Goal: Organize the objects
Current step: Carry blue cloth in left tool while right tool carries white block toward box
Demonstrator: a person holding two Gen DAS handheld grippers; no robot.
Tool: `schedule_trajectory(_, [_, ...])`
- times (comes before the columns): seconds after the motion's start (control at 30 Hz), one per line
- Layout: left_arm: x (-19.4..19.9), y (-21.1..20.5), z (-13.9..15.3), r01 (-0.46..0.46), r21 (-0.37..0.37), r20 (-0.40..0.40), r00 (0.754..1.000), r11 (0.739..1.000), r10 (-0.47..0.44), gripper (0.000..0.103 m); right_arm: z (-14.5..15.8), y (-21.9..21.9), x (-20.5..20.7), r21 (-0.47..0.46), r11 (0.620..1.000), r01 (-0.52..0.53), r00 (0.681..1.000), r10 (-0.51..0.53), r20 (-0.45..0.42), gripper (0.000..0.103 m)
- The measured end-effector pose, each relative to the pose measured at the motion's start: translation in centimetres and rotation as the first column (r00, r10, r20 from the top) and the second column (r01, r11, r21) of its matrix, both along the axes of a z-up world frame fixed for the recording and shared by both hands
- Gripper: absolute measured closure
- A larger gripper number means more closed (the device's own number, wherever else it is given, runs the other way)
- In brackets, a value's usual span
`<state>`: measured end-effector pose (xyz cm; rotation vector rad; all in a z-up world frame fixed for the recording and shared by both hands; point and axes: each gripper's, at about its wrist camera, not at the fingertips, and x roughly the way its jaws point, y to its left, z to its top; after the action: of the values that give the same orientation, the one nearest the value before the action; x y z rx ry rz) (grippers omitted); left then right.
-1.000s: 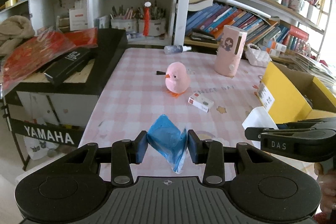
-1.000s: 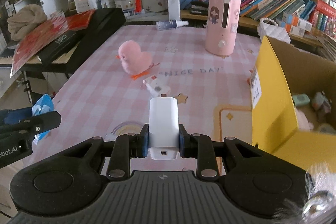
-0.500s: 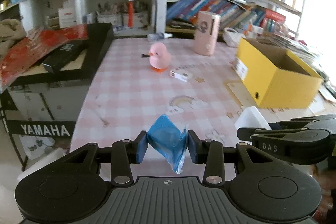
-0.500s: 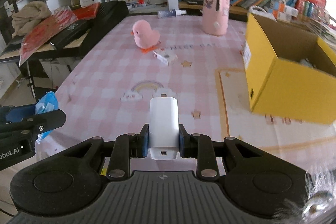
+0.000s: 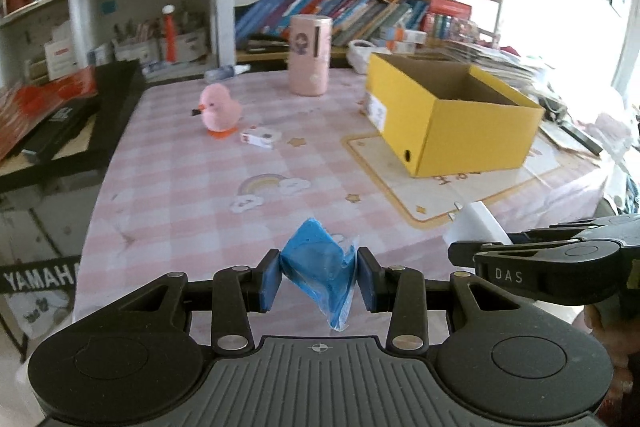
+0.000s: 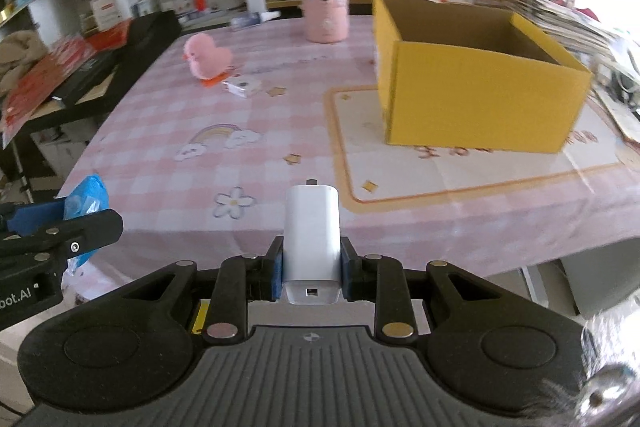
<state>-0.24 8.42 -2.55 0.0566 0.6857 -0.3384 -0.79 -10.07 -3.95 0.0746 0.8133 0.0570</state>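
Pink checked table [image 5: 168,211], bookshelves behind. My left hand-held gripper [image 5: 319,281] clamps a blue packet [image 5: 318,267]; right hand-held gripper [image 6: 311,269] clamps a white charger [image 6: 311,231]. Both sit short of the yellow box [image 6: 480,95]. Carry step; next, lift over its rim and drop. Readable: "YAMAHA", "DAS".

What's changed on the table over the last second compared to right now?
Both hand-held grippers pulled back from the table: the pink duck and yellow box now look farther off, and the table's near edge has come into the right view. Nothing was grabbed or released. The left hand-held gripper still pinches the blue packet; the right still holds the white charger.
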Motion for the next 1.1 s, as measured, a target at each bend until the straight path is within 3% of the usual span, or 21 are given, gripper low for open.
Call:
schedule_trajectory(0.33, [0.4,-2.8,0.1,0.065,0.008,0.006,0.998,0.998,-0.065,0.065,-0.2,-2.7,-1.1,0.011,0.997,0.071,0.997,-0.071,-0.011,0.079])
schedule_trajectory(0.6, [1.5,-6.7,0.1,0.168,0.009,0.009,0.986,0.986,-0.168,0.065,-0.3,-6.7,-1.6,0.020,0.985,0.170,0.985,-0.170,-0.014,0.079])
schedule_trajectory(1.1, [5.0,-12.2,-0.1,0.247,0.023,0.005,0.969,0.969,-0.247,0.065,-0.4,-12.7,0.8,0.025,0.965,0.261,0.965,-0.260,-0.031,0.079])
